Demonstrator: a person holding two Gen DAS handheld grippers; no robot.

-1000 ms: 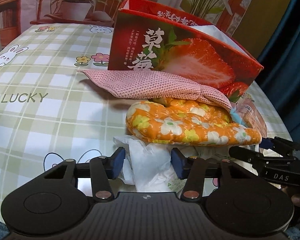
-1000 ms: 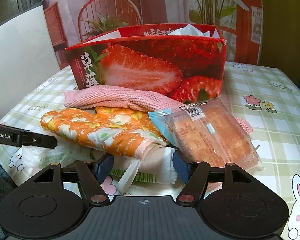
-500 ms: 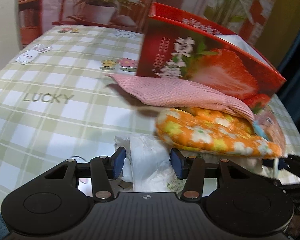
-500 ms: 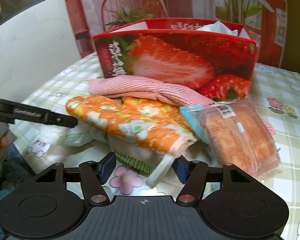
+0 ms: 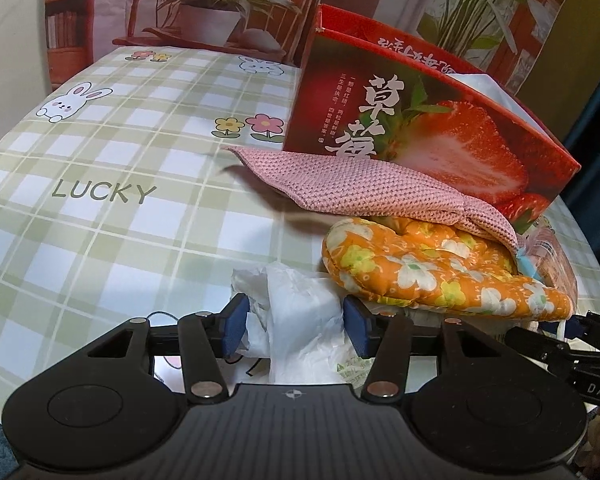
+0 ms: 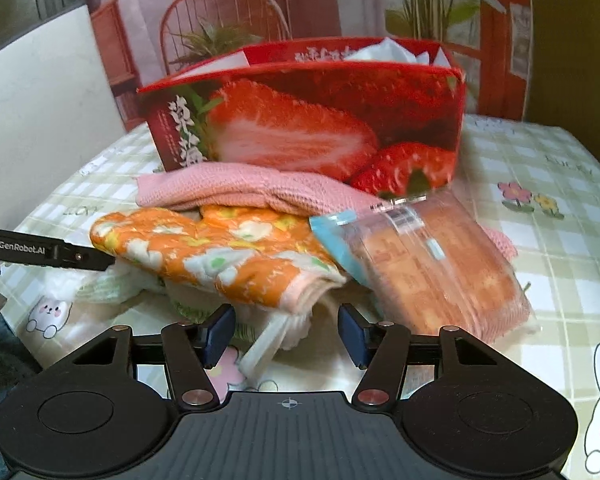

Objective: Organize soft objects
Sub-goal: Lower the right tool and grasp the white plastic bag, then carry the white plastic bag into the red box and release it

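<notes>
Left wrist view: the left gripper stands low at the near edge of the heap, its jaws apart with a crumpled white plastic bag between them; the right pad sits against the bag's side, the left one against a loose fold, but whether they truly pinch it I cannot tell. The bag lies on the table just in front of the strawberry box, tucked partly under the orange flowered oven mitt. A pink cloth drapes over the mitt, right against the box's front wall.

In the right wrist view, the right gripper has just been closing its jaws, though they remain apart; the mitt's pale cuff and its white hanging loop lie between them, not yet squeezed. Beside the mitt, also in front of the box, rests a wrapped bread pack, leaning on the pink cloth.

The bag looks feather-light, slippery and shapeless, so a bunched fold gives better purchase than a single layer. The mitt is padded and floppy; its thick cuff seems the firmest hold. The bread would crush easily, and lifting the mitt may drag the cloth along.
</notes>
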